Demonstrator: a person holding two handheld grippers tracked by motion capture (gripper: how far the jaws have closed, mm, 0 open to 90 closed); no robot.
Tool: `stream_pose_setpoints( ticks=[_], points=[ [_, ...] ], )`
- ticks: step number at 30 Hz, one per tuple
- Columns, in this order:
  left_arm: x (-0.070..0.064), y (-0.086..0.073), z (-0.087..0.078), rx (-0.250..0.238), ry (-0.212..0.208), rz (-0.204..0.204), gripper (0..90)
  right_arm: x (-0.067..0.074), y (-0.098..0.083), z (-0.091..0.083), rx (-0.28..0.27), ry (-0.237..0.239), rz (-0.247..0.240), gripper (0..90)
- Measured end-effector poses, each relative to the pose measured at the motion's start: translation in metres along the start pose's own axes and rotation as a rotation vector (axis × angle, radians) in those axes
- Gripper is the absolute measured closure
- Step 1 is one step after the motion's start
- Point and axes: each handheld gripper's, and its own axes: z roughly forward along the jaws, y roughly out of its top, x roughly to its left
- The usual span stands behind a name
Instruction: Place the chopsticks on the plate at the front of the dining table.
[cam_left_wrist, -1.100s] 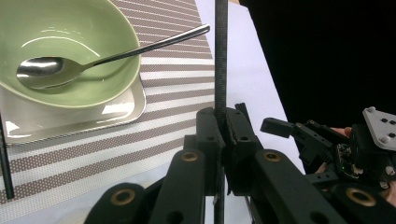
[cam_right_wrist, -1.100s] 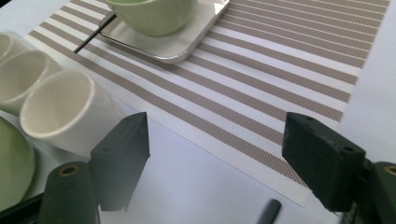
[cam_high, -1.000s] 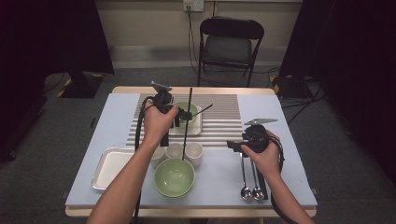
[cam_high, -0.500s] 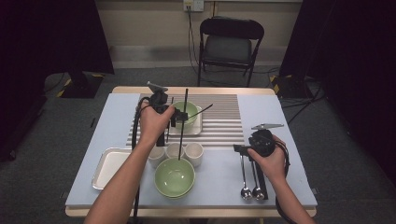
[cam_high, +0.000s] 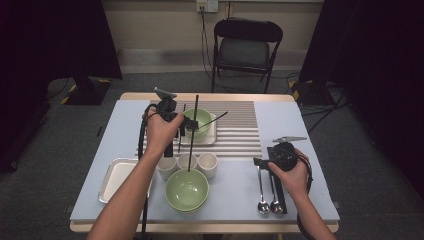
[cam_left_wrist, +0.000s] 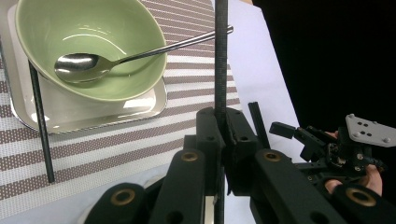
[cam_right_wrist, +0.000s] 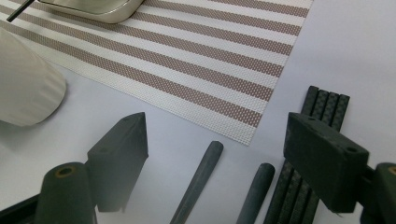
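The desk (cam_high: 240, 200), covered in pale blue-grey, carried a brown-and-white striped woven placemat (cam_high: 235, 132) across its far middle. On that mat sat a square cream tray (cam_left_wrist: 93, 112) holding a pale green ceramic bowl (cam_left_wrist: 93, 42), with a polished steel spoon (cam_left_wrist: 77, 65) lying inside it. A second, larger pale green bowl (cam_high: 186, 189) stood near the front edge, with three small white cups (cam_high: 207, 164) just behind it and an empty white rectangular tray (cam_high: 117, 177) to their left. The left tongs (cam_high: 177, 125) hovered above the placemat beside the tray, clamped tight on a long thin black carbon chopstick (cam_left_wrist: 220, 65) that stood almost upright between them, its lower end reaching down over the front bowl. A second black chopstick (cam_left_wrist: 39, 116) leaned against the tray. The right tongs (cam_right_wrist: 212, 154) stood spread wide, low over the desk at the right, with two dark-handled spoons (cam_high: 267, 202) and a bundle of black chopsticks (cam_right_wrist: 322, 109) lying directly beneath and between them, ungripped.
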Motion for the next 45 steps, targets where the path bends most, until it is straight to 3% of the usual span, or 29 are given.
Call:
stream_pose_setpoints(
  ticks=[22,25,45],
  points=[
    [0.011,-0.001,-0.005,-0.007,0.017,-0.012,86.0,-0.015,-0.013,0.003,0.027,-0.06,0.014,21.1],
    [0.012,-0.001,-0.005,-0.007,0.013,-0.011,86.0,-0.016,-0.014,0.003,0.034,-0.09,-0.011,20.9],
    [0.016,-0.001,-0.008,-0.014,0.014,-0.018,86.0,-0.026,-0.021,0.011,0.03,-0.103,-0.006,19.4]
  ],
)
